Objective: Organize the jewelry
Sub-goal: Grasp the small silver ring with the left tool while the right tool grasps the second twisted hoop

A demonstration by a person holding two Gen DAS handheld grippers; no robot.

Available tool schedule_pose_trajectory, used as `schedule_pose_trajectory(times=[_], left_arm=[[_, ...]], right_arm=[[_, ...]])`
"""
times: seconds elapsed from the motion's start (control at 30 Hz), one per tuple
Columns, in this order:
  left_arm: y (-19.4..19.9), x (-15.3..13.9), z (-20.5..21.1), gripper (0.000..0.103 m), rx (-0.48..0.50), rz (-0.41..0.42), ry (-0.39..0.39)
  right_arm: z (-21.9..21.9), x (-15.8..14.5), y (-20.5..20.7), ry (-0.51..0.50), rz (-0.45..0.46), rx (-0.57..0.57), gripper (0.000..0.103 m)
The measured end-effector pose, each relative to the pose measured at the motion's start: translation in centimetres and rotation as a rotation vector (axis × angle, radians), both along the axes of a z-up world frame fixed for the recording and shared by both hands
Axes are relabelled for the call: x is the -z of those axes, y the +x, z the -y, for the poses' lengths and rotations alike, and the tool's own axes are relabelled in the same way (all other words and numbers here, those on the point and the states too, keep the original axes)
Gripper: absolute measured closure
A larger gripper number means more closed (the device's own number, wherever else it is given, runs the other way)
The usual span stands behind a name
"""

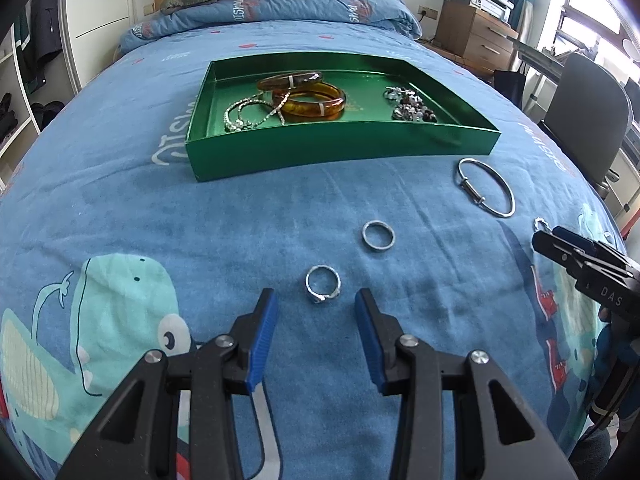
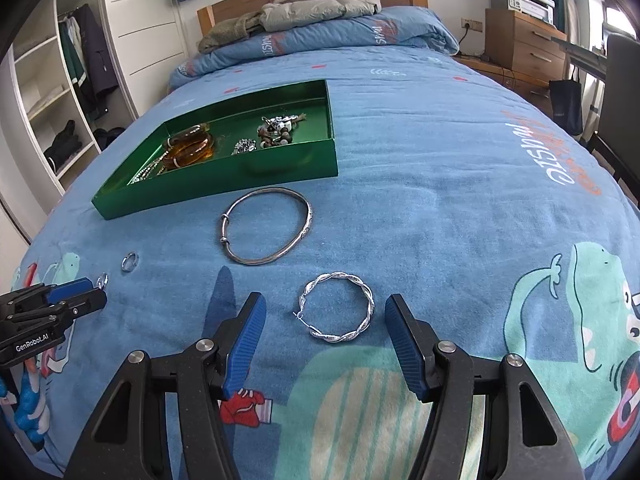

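- Left claw [image 1: 316, 306] spread wide, empty, low over the blue dinosaur-print bedspread [image 1: 200, 216], with the small silver ring bearing a knot-like setting [image 1: 323, 283] lying flat dead ahead, just beyond the gap between the fingertips and centred on it.
- Right claw [image 2: 325, 312] likewise spread and empty, bracketing the twisted silver hoop earring [image 2: 337, 307], which lies flat between the two blue pads, touching neither.
- Hoop's open clasp end toward the left pad; no real long axis on either round piece, so a straight closing pinch across the rim probably serves for both.
- Nearer by far: left claw to the knot ring, right claw to the hoop; each piece well apart from the other claw.
- Plain silver band [image 1: 378, 235] farther ahead of the left claw and a little to its right; large thin silver bangle [image 2: 267, 226] between the hoop and the shallow green metallic tray [image 2: 216, 196].
- Tray ahead of both claws, up the bed, already carrying amber bangles [image 1: 309, 96], a silver chain [image 1: 250, 114] and beaded pieces [image 1: 410, 105].
- Both claws level, pointing up the bed toward the tray.
- Likely next need: a slight advance on the left, then closure.
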State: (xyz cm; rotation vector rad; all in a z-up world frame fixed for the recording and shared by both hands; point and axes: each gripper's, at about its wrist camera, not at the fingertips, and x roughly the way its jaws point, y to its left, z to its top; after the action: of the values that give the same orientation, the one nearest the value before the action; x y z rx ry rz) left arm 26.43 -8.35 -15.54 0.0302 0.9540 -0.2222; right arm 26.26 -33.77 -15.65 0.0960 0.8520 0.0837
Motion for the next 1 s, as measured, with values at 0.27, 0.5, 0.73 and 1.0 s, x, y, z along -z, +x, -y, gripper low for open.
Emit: schedule_pose_trajectory(times=[0.27, 0.5, 0.73, 1.0], left_arm=[[0.2, 0.4, 0.8, 0.076, 0.016, 0.022, 0.009], [-0.1, 0.4, 1.2, 0.086, 0.031, 0.030, 0.012], [-0.7, -0.2, 1.2, 0.086, 0.032, 0.037, 0.021], [-2.9, -2.0, 0.1, 0.086, 0.021, 0.069, 0.020]], right_arm=[[-0.4, 0.5, 0.4, -0.027, -0.007, -0.005, 0.050], [0.2, 0.7, 0.5, -0.008, -0.003, 0.006, 0.061], [-0.2, 0.4, 0.4, -0.029, -0.004, 0.000, 0.062], [-1.9, -1.4, -1.9, -0.022, 0.020, -0.036, 0.062]])
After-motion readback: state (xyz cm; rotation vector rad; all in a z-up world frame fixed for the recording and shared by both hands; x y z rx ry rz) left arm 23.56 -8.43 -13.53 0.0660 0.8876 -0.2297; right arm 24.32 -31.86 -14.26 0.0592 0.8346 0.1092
